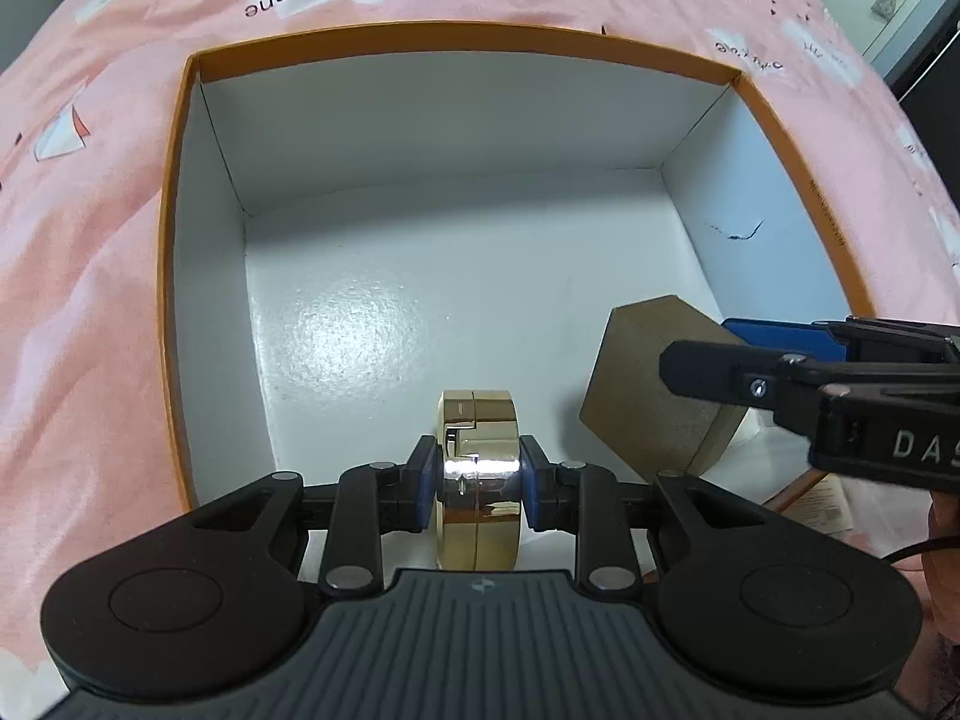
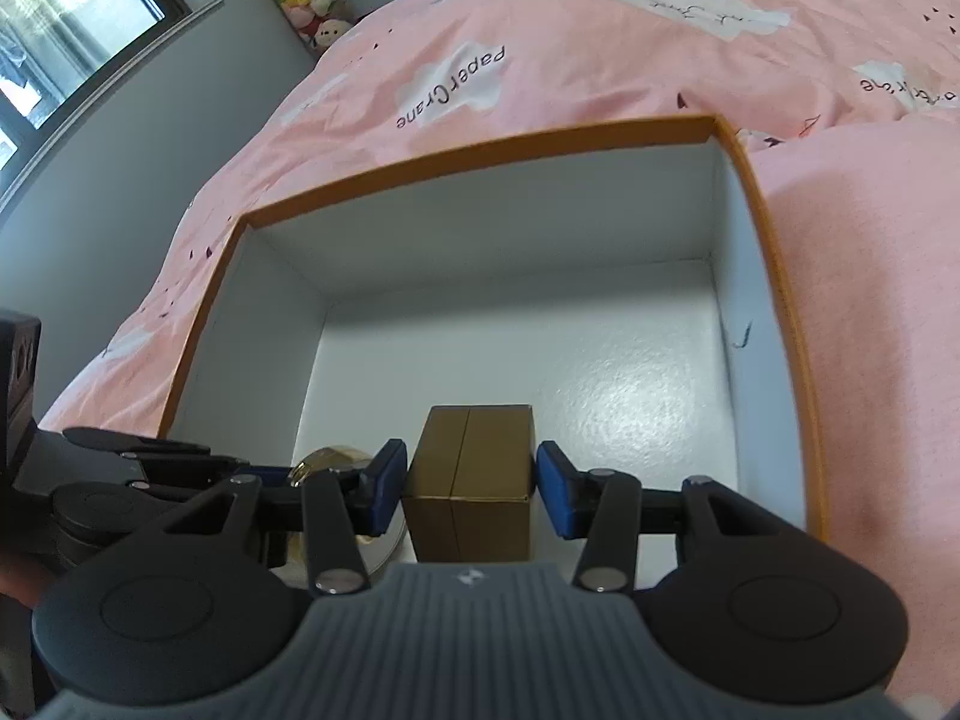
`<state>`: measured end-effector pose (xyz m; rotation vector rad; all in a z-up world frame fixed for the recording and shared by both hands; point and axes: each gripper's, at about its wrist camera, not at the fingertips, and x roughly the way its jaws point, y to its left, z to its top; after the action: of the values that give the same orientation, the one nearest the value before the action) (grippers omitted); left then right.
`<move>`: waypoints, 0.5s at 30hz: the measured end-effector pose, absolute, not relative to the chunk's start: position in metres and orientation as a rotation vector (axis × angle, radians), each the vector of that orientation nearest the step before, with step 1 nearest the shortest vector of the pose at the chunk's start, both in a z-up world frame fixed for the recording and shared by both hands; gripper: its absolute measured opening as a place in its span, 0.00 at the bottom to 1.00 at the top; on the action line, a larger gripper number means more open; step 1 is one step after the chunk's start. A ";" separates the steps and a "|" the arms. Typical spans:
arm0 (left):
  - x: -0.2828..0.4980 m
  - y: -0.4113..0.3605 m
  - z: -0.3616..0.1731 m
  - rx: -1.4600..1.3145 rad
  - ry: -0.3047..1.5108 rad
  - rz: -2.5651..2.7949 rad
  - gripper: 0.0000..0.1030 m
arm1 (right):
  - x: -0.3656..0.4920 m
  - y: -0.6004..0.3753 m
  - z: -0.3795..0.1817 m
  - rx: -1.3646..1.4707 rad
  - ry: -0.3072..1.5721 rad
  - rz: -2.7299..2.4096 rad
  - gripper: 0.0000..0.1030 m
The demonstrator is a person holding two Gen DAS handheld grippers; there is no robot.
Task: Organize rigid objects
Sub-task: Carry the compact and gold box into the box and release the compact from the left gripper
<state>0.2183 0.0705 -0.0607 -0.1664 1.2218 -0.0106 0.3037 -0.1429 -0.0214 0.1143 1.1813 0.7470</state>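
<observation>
Here, looking down into a large open box (image 1: 798, 192) with orange rim and white inside, set on a bed (image 1: 90, 276) under a pink printed cover.

Left tool (image 1: 477, 477): nearly closed, blue pads pressed on both flat sides of a shiny gold disc (image 1: 477, 420). Disc held on edge, long axis pointing forward and down along the fingers, towards the box floor. Poised over the near part of the floor, left of centre. Whether its lower edge touches the floor cannot be told.

Right tool (image 2: 471, 480): partly closed around a brown box (image 2: 474, 468), a small hexagonal carton with a seam down its front. Left pad against the carton; a thin sliver of gap seems to show at the right pad, so firmness of grip is uncertain, though judged as holding. Carton upright, just inside the near right part of the big box, close to the right wall.

Key relation: disc and carton side by side, disc to the left, carton to the right, near but apart, both just above or at the floor. Right tool reaching in from the right, across and in front of the carton as seen from the left wrist. Free floor ahead of both, towards the far wall. Likely next: setting each down without knocking the other, so keeping the gap between them matters.
</observation>
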 end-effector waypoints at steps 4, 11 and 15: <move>0.218 0.058 -0.058 -0.009 1.225 0.025 0.40 | 0.302 -0.139 -0.025 0.106 1.189 0.749 0.46; 0.216 0.049 -0.053 0.168 1.203 0.053 0.43 | 0.301 -0.136 -0.027 0.102 1.196 0.753 0.46; 0.213 0.045 -0.047 0.271 1.155 0.098 0.57 | 0.300 -0.132 -0.030 0.092 1.203 0.758 0.46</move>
<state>0.2131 0.0452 -0.0473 0.2714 1.1550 0.0982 0.3003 -0.1324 -0.0299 0.0925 1.2032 0.7578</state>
